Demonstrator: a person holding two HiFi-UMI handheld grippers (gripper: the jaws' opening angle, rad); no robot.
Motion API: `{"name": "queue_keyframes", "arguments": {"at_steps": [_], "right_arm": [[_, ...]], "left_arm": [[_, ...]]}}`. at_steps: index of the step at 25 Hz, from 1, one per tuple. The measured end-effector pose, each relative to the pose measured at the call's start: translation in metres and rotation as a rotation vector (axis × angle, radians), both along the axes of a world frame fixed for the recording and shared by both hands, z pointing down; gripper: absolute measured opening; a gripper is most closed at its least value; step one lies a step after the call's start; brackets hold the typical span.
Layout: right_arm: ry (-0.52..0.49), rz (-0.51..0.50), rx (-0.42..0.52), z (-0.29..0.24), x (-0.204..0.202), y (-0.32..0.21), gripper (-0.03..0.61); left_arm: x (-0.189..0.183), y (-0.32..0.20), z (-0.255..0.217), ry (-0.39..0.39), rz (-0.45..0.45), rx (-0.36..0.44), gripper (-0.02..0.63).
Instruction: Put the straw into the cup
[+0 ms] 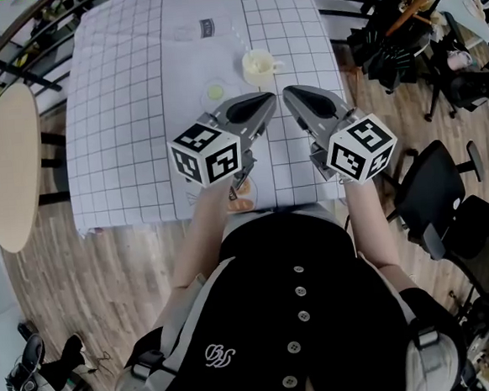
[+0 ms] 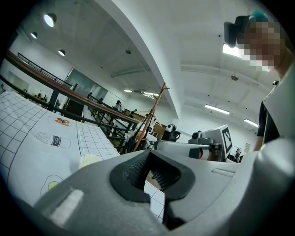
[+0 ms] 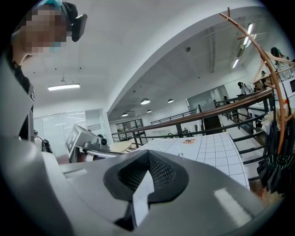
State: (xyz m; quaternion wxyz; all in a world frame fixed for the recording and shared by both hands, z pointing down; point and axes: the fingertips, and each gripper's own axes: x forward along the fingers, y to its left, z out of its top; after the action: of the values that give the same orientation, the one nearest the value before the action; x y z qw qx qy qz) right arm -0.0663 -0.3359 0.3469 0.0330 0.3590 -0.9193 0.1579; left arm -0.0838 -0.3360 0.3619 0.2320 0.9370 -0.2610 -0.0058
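You hold left gripper (image 1: 269,102) and right gripper (image 1: 288,92) closed and empty, paired over the worktop's (image 1: 120,116) near edge, aimed at the cup (image 1: 256,64), likely a neutral pose; straw's position unclear.

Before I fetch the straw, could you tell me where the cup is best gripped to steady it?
Take the cup by its handle, coming in from the right with the right gripper. It stands upright with the handle sticking out on that side, probably an easier pinch than the round wall.
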Motion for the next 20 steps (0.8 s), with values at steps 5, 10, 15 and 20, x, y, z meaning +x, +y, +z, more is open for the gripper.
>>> {"name": "queue_keyframes", "arguments": {"at_steps": [5, 10, 15, 20], "right_arm": [[0.006, -0.002, 0.004, -0.0002, -0.0001, -0.0003, -0.002], [0.008, -0.014, -0.002, 0.0003, -0.0021, -0.0003, -0.002], [0.019, -0.028, -0.01, 0.0027, -0.0046, -0.0005, -0.002], [0.019, -0.035, -0.01, 0.003, -0.0055, -0.0014, -0.002]], "left_arm": [[0.0002, -0.0005, -0.0013, 0.002, -0.004, 0.001, -0.002], [-0.0001, 0.0003, -0.0007, -0.005, -0.005, 0.003, -0.002], [-0.0001, 0.0017, 0.0017, -0.034, 0.005, 0.011, -0.002], [-0.0021, 0.0011, 0.0028, -0.042, 0.002, 0.012, -0.002]]}}
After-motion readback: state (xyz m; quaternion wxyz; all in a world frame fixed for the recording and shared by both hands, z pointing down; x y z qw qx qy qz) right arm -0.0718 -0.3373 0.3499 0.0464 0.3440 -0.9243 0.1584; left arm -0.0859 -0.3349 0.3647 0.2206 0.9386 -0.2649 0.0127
